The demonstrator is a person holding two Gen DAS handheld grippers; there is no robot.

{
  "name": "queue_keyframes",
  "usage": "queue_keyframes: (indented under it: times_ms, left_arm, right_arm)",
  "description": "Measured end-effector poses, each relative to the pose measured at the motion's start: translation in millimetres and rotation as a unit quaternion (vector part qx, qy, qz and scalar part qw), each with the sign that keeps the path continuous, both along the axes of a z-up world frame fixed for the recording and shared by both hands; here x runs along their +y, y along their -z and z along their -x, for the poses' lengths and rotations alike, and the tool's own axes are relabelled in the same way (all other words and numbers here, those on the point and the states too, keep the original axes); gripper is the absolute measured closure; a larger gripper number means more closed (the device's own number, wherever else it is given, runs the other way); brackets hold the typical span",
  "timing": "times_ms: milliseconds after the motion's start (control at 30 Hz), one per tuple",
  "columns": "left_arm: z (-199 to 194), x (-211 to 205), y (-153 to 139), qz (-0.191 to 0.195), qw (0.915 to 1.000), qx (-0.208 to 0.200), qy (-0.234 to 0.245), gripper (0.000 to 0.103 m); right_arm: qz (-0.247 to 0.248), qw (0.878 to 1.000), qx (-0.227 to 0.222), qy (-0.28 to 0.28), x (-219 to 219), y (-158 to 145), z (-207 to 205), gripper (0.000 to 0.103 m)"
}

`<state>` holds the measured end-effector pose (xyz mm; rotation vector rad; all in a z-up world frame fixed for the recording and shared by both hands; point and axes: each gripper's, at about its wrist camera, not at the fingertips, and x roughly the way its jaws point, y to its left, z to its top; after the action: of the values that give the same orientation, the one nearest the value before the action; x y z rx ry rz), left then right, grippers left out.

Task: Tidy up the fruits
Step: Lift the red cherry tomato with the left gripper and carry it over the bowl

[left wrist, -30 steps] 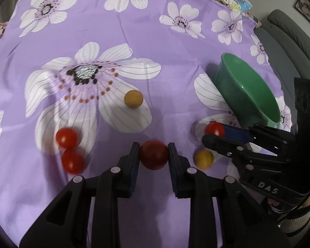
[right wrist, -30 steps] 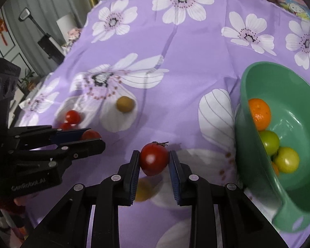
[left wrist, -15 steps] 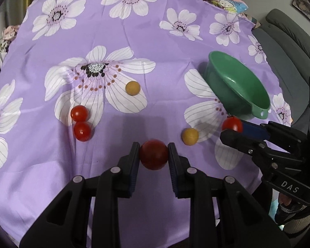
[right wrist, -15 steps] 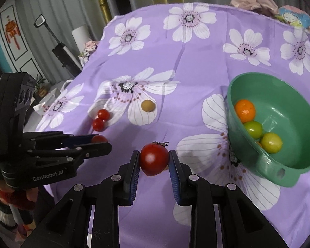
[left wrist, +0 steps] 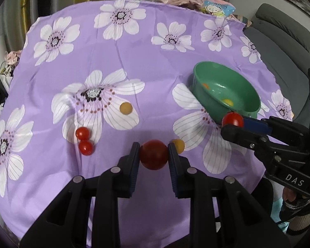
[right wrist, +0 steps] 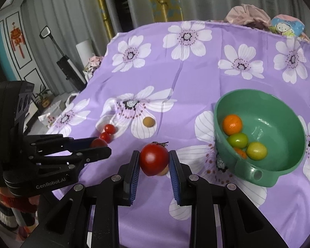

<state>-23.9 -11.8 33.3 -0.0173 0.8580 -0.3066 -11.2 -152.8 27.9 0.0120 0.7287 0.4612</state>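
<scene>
**Two grippers, each clamped on a tomato above the floral cloth**

Left gripper (left wrist: 154, 155): pads pressed on either side of a dark red tomato (left wrist: 154, 154). Right gripper (right wrist: 154, 160): jaws closed on a stemmed red tomato (right wrist: 154, 158). Beyond lie two cherry tomatoes (left wrist: 83, 140), two yellow fruits (left wrist: 126, 108) and a green bowl (right wrist: 279, 177) with an orange (right wrist: 232, 124) and green fruits (right wrist: 237, 140), on the purple tablecloth (left wrist: 134, 47)

"DAS" on right hand-held gripper (left wrist: 233, 125); "GenRobot.AI" on left hand-held gripper (right wrist: 99, 144).
</scene>
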Motion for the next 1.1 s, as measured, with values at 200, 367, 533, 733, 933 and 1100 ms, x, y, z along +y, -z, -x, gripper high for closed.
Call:
queue_keyframes:
  times_ms: [200, 367, 533, 733, 933, 1100]
  left_arm:
    - [-3, -12, -6, -0.015, 0.9998, -0.007, 0.014, 0.077]
    - [-7, -24, -12, -0.023, 0.9993, -0.015, 0.024, 0.077]
    - [-9, -38, -19, -0.026, 0.9985, -0.028, 0.038, 0.077]
    - [-18, -57, -23, -0.048, 0.9965, -0.035, 0.059, 0.077]
    - [-24, -75, -27, -0.055, 0.9943, -0.04, 0.082, 0.077]
    - [-29, -93, -32, -0.054, 0.9922, -0.047, 0.102, 0.077]
  right_arm:
    - [-0.014, 1.0, -0.01, 0.006, -10, -3, 2, 0.074]
    - [-0.021, 0.999, -0.022, 0.014, -22, -9, 1, 0.074]
    - [-0.03, 0.999, -0.031, 0.026, -35, -12, 0, 0.074]
    - [-0.037, 0.997, -0.038, 0.047, -52, -14, -1, 0.074]
    - [-0.043, 0.996, -0.043, 0.069, -68, -15, -3, 0.074]
    - [-0.048, 0.994, -0.048, 0.09, -83, -16, -3, 0.074]
